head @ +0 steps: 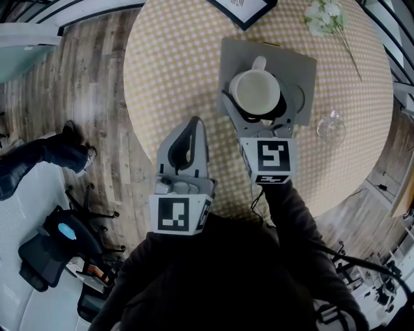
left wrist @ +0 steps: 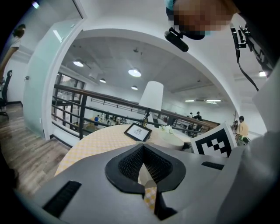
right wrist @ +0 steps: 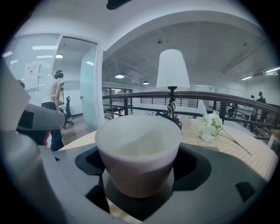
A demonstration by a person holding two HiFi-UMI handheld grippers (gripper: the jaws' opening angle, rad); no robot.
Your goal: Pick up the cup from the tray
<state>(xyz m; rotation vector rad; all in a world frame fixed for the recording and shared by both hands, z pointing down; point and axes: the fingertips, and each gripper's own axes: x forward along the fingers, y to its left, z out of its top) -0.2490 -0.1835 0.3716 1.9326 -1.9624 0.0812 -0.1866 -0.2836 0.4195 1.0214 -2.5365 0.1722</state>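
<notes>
A white cup (head: 257, 92) with its handle pointing away from me sits over the grey tray (head: 301, 68) on the round checked table. My right gripper (head: 256, 111) is shut on the cup (right wrist: 138, 153), with one jaw on each side of its body. The frames do not show whether the cup touches the tray. A dark saucer (head: 296, 97) lies on the tray just right of the cup. My left gripper (head: 193, 126) hovers over the table's near left edge, shut and empty. In the left gripper view its jaws (left wrist: 146, 175) meet with nothing between them.
A clear glass (head: 331, 127) stands right of the tray. White flowers (head: 326, 16) lie at the far right and a framed card (head: 242, 8) at the far edge. A white lamp (right wrist: 173, 70) stands on the table. Chairs and bags (head: 58, 239) crowd the floor at left.
</notes>
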